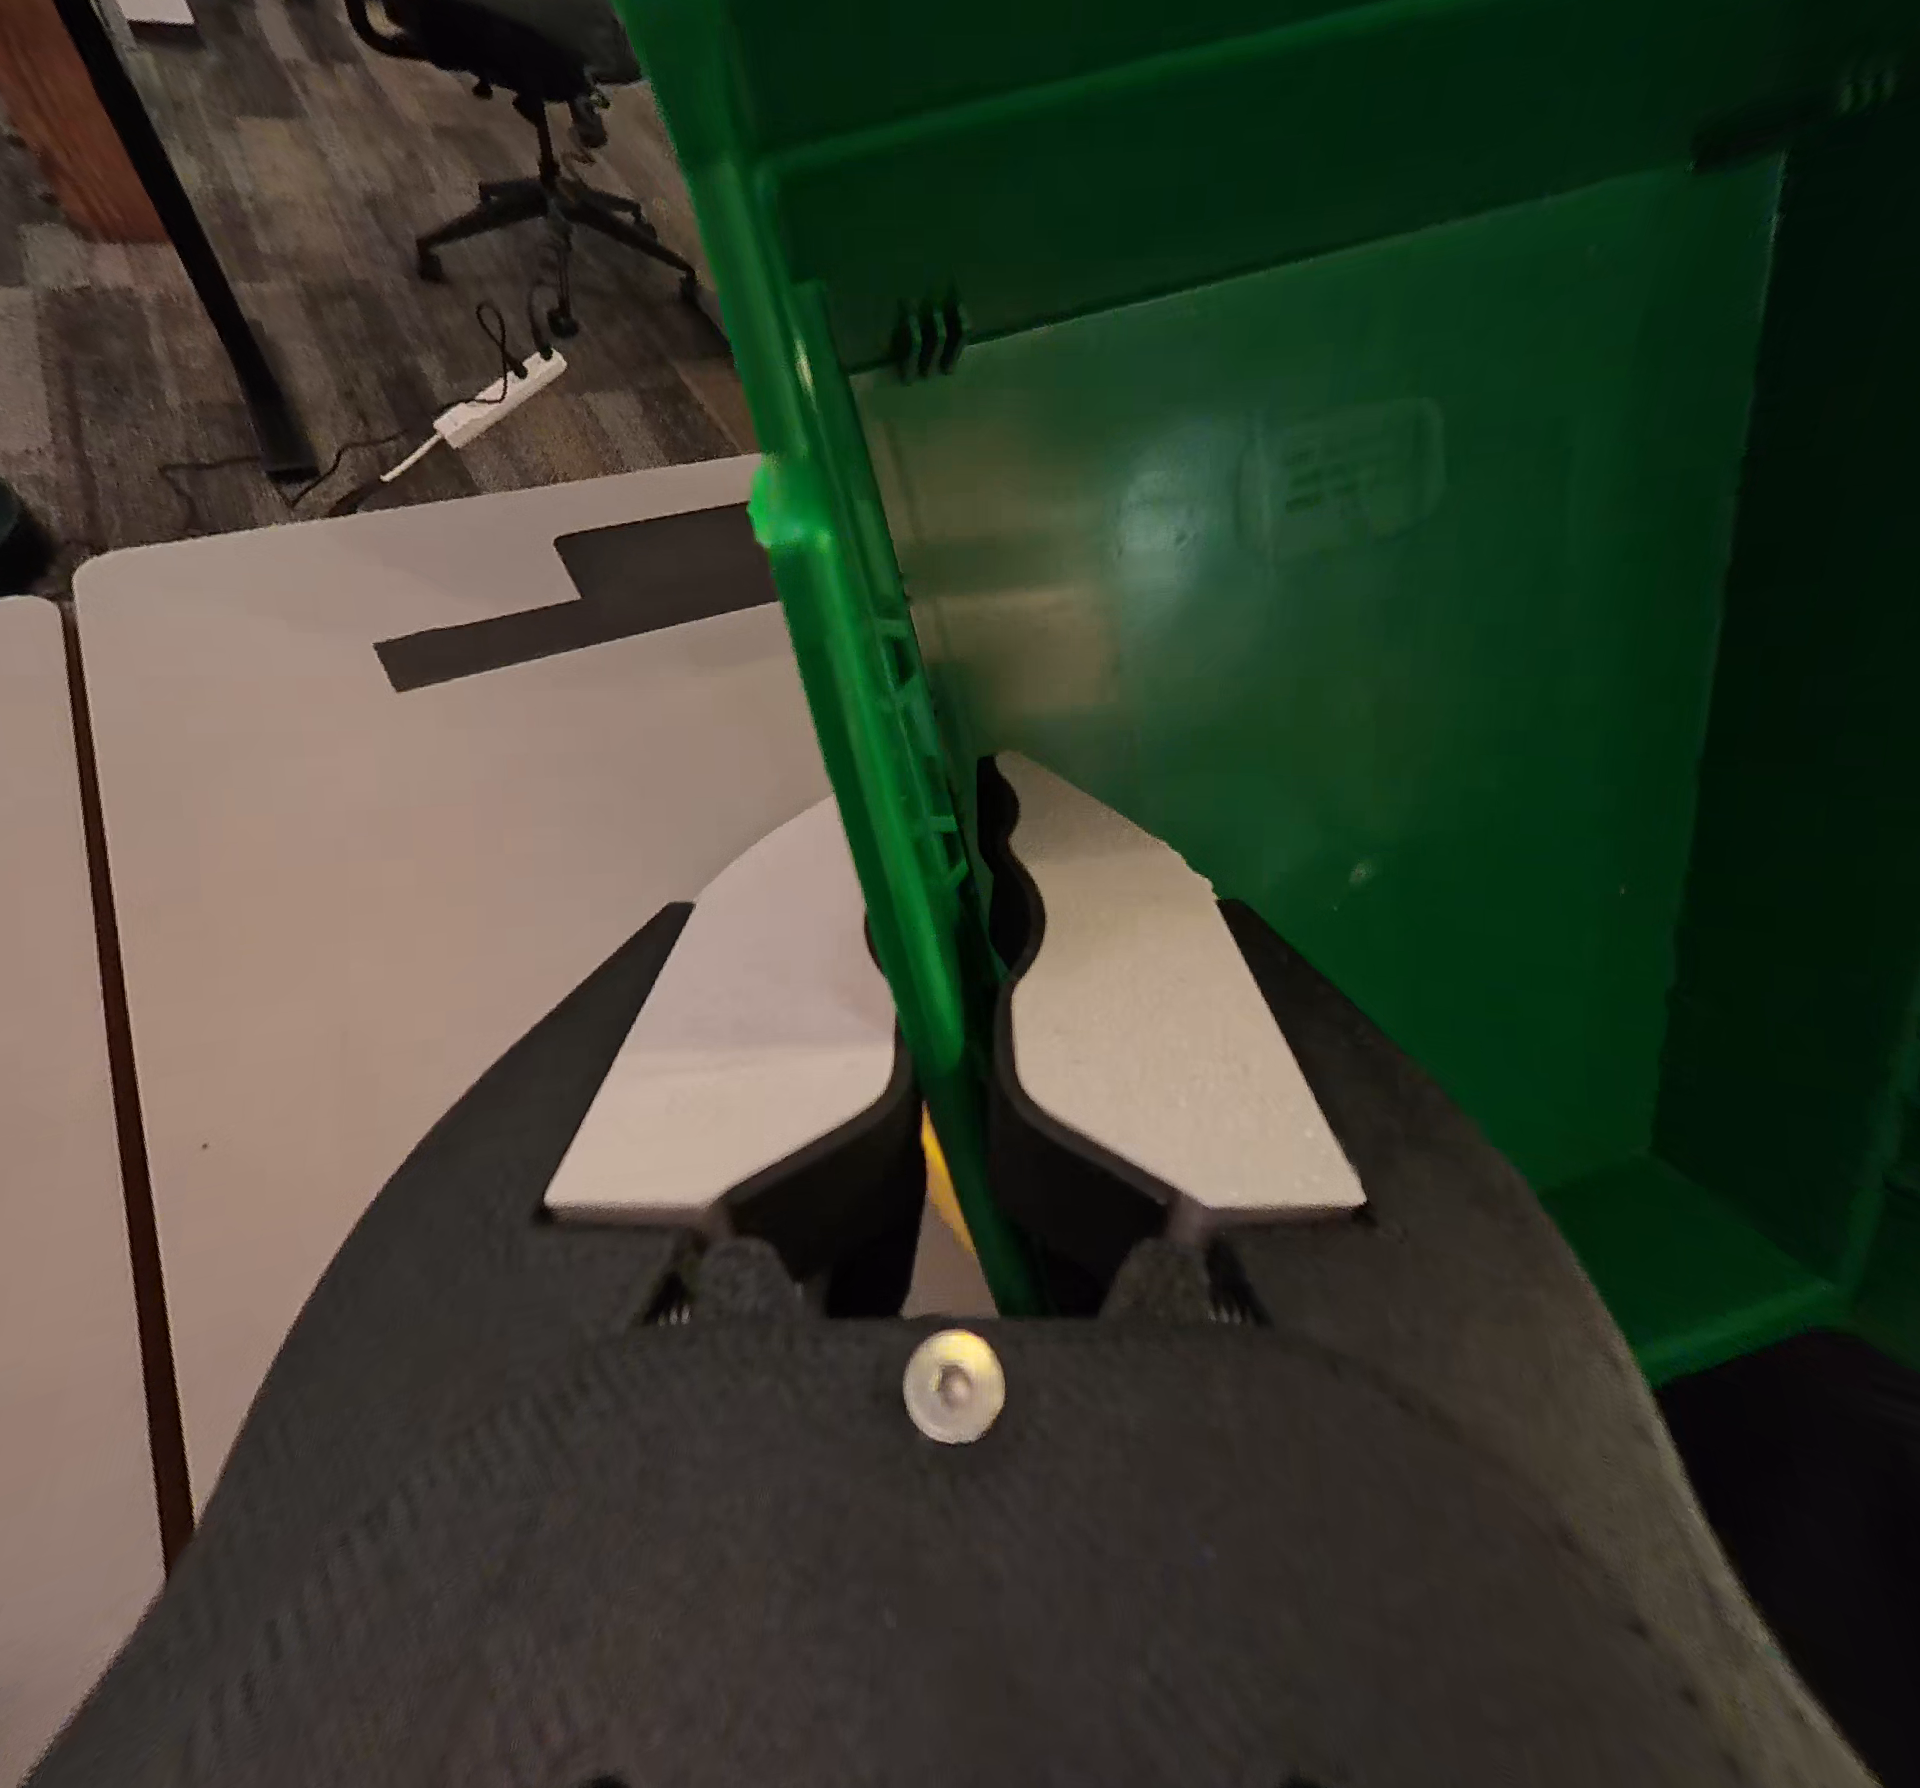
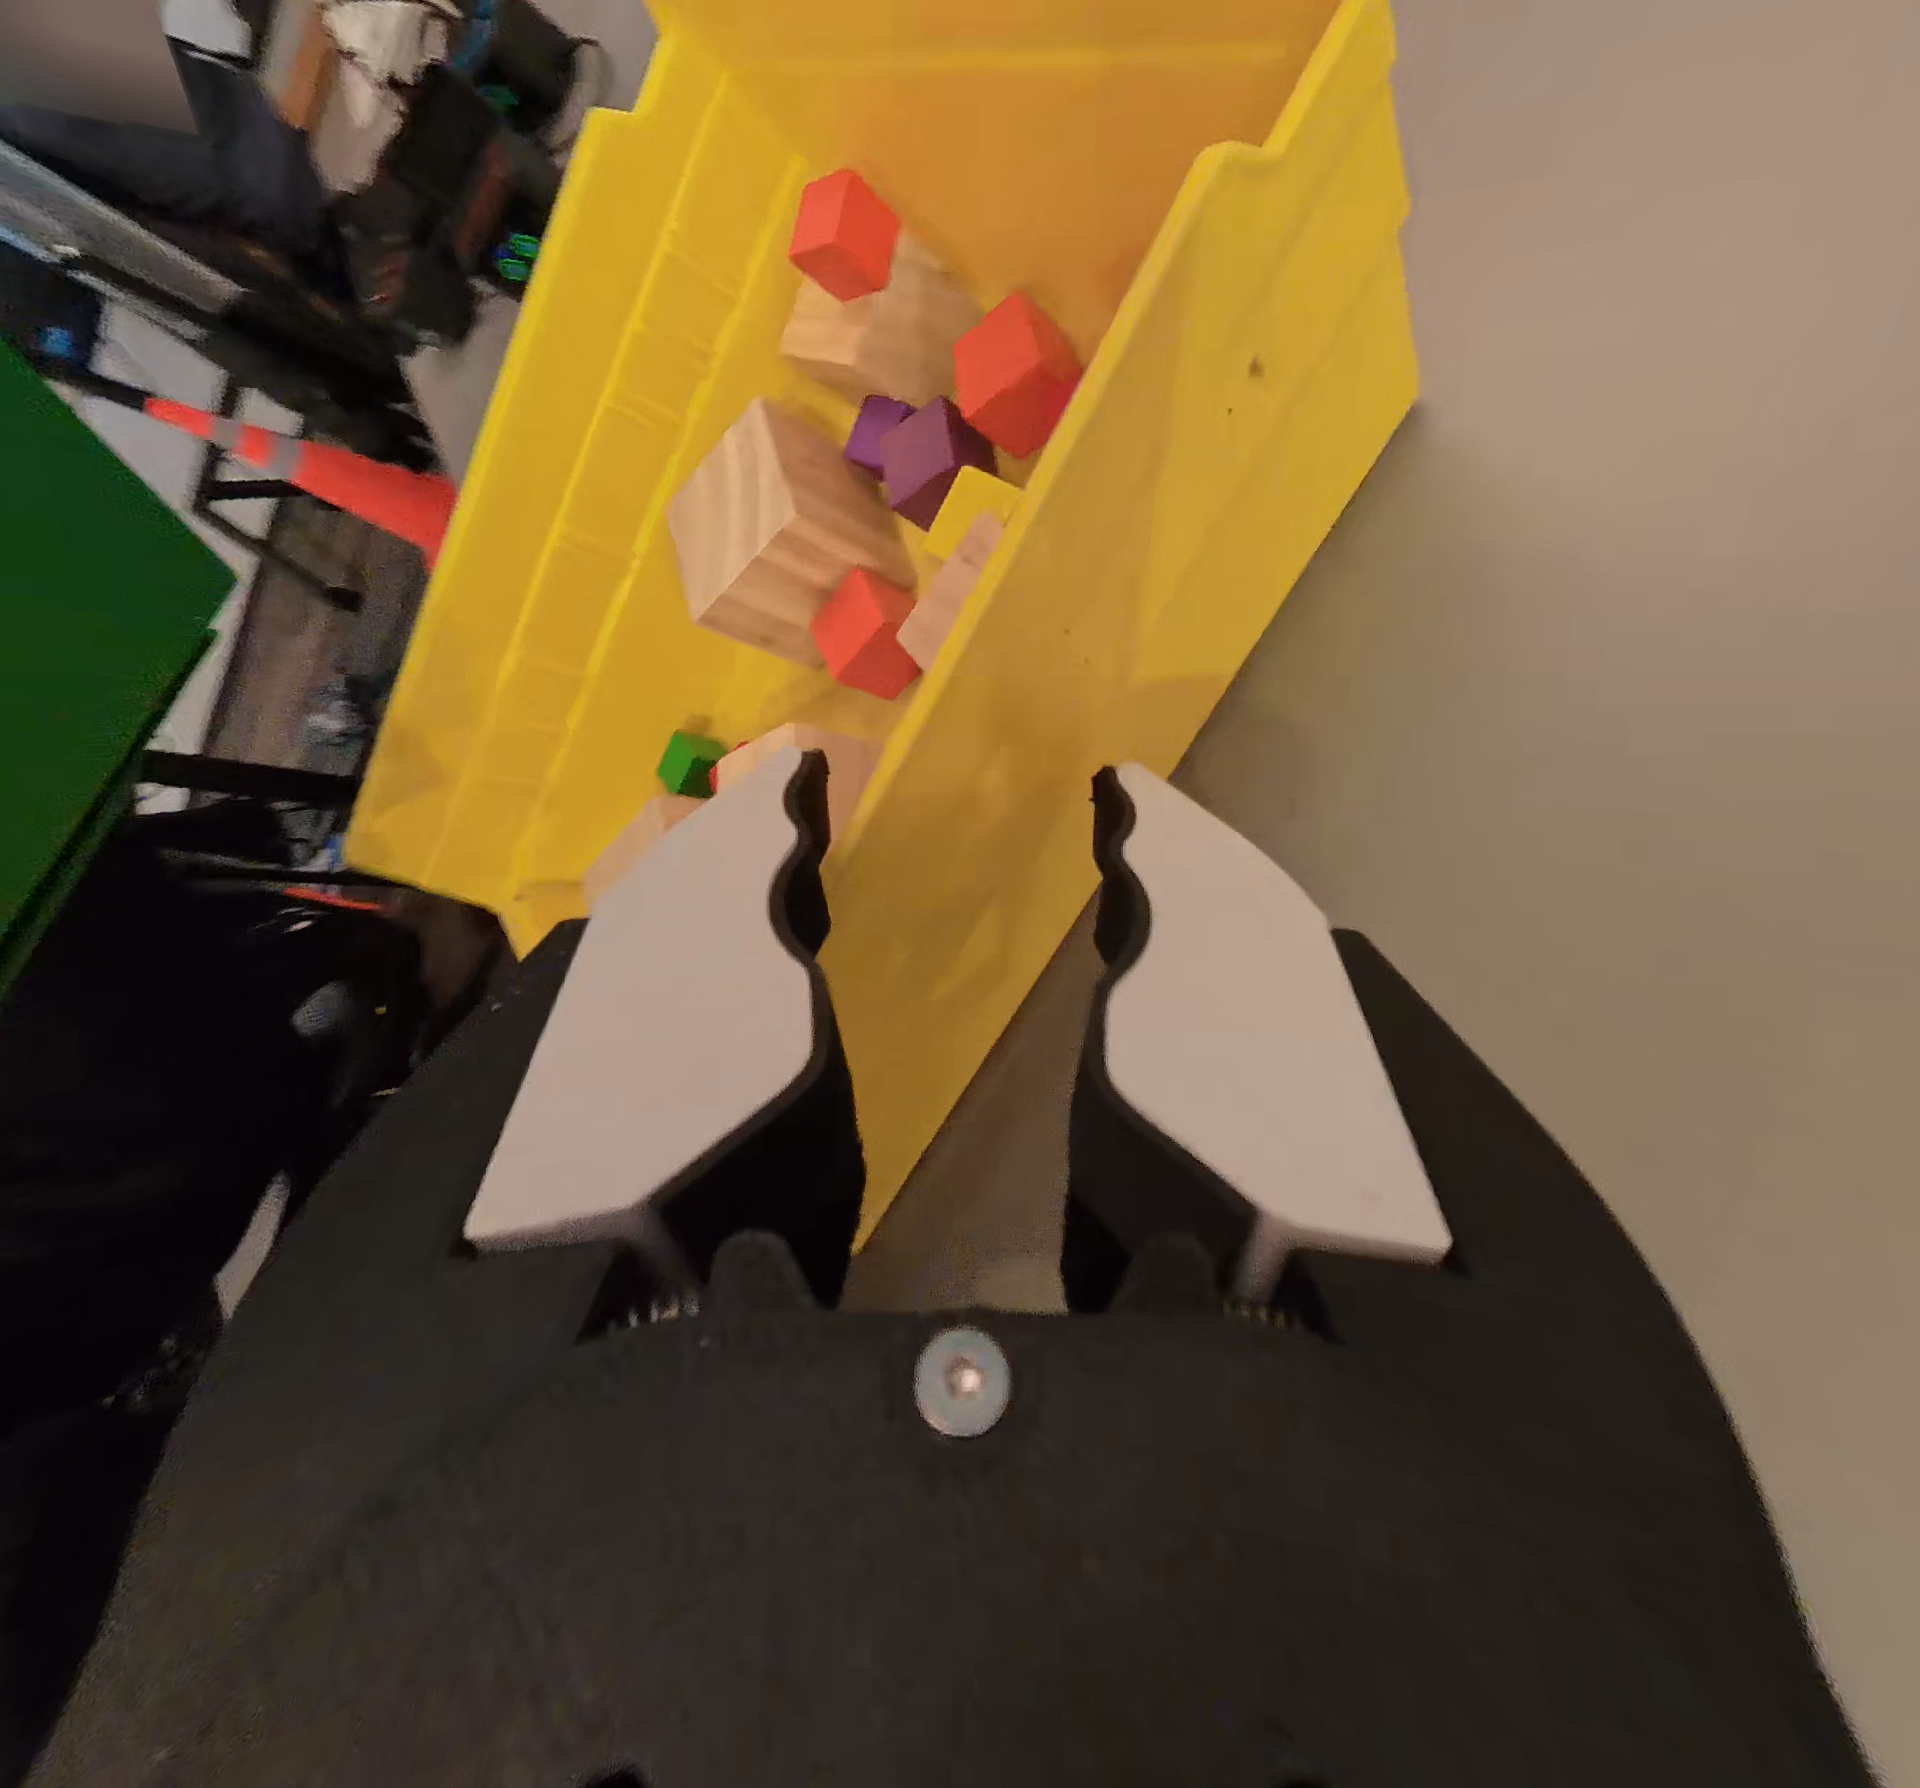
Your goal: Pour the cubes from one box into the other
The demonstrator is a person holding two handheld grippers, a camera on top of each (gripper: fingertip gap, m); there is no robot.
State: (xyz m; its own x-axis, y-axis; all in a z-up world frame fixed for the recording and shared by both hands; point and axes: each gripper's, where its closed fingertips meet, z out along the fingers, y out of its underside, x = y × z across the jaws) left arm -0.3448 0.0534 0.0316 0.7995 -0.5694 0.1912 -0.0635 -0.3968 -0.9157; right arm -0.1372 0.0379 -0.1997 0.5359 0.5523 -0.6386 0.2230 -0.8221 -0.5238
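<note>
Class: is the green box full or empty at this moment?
Empty, as far as shown: the green box interior is bare, no cubes visible. The left gripper clamps its wall.

green box (image 1: pixel 1351 595): empty, tipped up, its wall pinched in my left jaws
yellow box (image 2: pixel 1143 595): on the table, holding cubes (image 2: pixel 790 533) of red, purple, green and plain wood

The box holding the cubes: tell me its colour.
Yellow box, clearest in the right wrist view.
</note>
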